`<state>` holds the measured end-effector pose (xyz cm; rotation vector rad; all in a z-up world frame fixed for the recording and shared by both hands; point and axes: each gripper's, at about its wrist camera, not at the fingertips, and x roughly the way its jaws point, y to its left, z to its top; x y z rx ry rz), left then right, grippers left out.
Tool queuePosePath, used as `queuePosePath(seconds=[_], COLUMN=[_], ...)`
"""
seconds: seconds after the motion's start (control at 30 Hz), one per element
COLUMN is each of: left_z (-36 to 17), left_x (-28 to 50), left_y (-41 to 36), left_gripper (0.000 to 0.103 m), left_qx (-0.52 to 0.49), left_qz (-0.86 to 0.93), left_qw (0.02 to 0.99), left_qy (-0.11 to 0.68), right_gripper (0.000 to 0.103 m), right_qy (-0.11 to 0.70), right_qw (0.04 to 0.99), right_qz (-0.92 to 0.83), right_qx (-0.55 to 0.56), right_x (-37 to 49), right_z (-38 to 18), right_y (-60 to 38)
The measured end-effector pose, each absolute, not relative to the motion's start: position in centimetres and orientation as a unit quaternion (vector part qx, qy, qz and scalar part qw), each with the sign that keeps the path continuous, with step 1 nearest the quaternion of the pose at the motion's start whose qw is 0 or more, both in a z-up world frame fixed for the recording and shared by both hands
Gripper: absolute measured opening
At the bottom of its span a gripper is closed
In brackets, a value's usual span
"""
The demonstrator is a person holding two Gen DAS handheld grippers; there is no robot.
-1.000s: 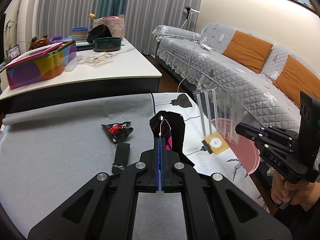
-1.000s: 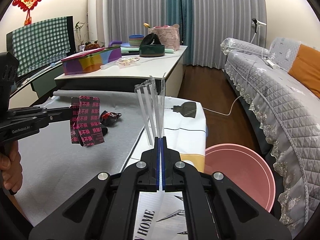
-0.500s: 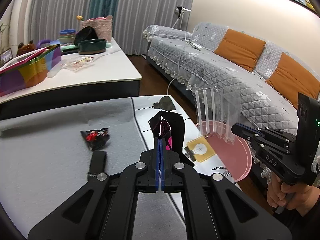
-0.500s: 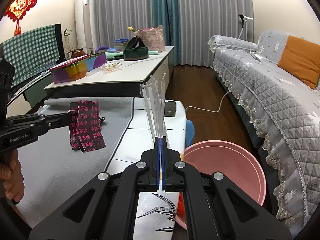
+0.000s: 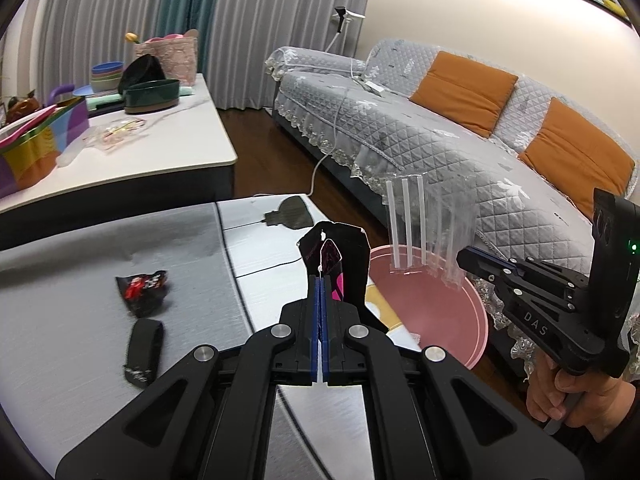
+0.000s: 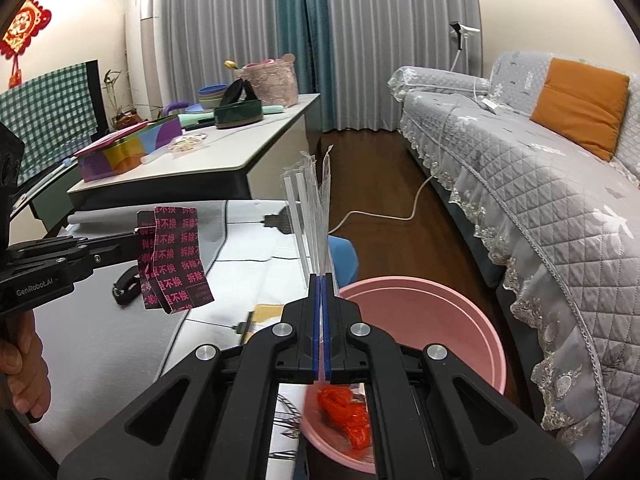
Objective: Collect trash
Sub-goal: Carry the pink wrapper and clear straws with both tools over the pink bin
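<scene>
Behind right gripper, pink basin partly hidden; red bag inside.

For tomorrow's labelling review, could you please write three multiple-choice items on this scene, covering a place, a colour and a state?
1. Where is the red plastic bag?
A. on the sofa
B. inside the pink basin
C. on the grey mat

2. What colour is the print on the black wrapper?
A. pink
B. yellow
C. white

3. What does the right gripper hold?
A. nothing, jaws wide open
B. a green bowl
C. the clear straw packet, jaws shut on it

Answers:
1 B, the bag lies on the basin's floor.
2 A, the characters read pink on black.
3 C, the packet stands up from the closed fingers.
</scene>
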<state>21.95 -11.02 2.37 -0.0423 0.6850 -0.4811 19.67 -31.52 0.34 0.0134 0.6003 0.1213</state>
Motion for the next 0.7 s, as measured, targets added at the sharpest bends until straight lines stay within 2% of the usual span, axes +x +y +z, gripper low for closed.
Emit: queuePosePath(seconds=[0.7], left_z=[0.6], left_x=[23.9], left_y=[-20.4], left_gripper=[0.000], left_qx=[0.004], left_qz=[-0.288], left_qw=[0.893], left_qy=[0.345], right_gripper=[0.001], right_qy=[0.315], right_qw=[0.948], right_qz=[-0.019], right_qx=[0.031], right_x=[19.1], right_z=[-1.7], right_y=[-39.5])
